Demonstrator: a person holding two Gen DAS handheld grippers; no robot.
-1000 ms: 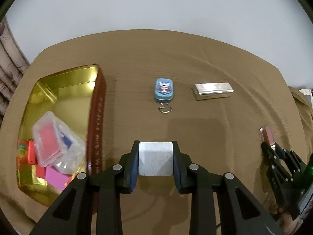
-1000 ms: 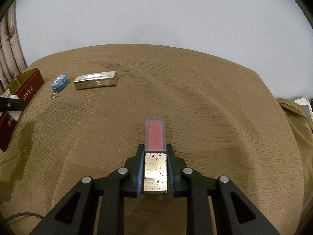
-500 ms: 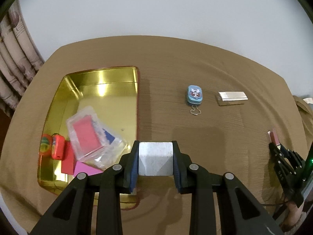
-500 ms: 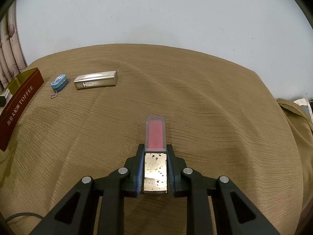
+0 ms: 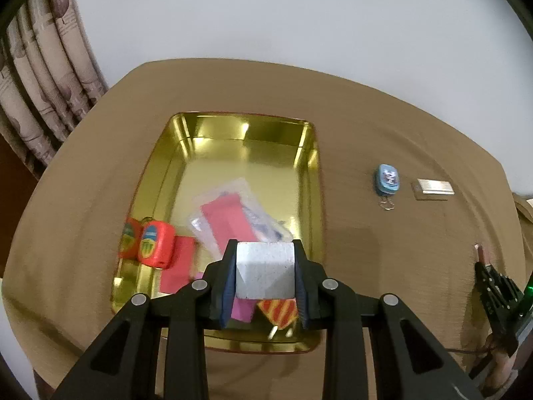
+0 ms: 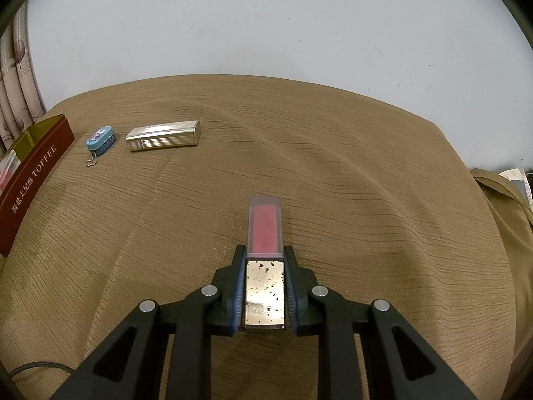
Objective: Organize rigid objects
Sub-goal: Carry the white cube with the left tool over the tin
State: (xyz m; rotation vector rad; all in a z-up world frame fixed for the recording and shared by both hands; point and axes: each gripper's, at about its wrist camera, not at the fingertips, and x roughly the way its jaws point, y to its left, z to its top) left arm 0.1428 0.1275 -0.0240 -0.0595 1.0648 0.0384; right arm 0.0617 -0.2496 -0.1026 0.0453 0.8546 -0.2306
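My left gripper (image 5: 265, 275) is shut on a grey-white block (image 5: 265, 268) and hangs above the near right part of a gold tin tray (image 5: 246, 126). The tray holds a clear case with a red card (image 5: 230, 220), an orange tape measure (image 5: 156, 248) and several flat coloured pieces. My right gripper (image 6: 265, 286) is shut on a pink lip-gloss tube with a gold cap (image 6: 265, 230), low over the brown cloth; that gripper also shows at the right edge of the left wrist view, right gripper (image 5: 489, 276).
A small blue tin with a ball chain (image 6: 101, 138) (image 5: 387, 180) and a silver lighter-like case (image 6: 163, 135) (image 5: 433, 188) lie on the cloth right of the tray. The tray's red side reads TOFFEE (image 6: 31, 170). Curtains (image 5: 40, 76) hang at the left.
My left gripper has carried the grey-white block leftward from the bare cloth to over the tray. The right gripper and its tube have stayed still.
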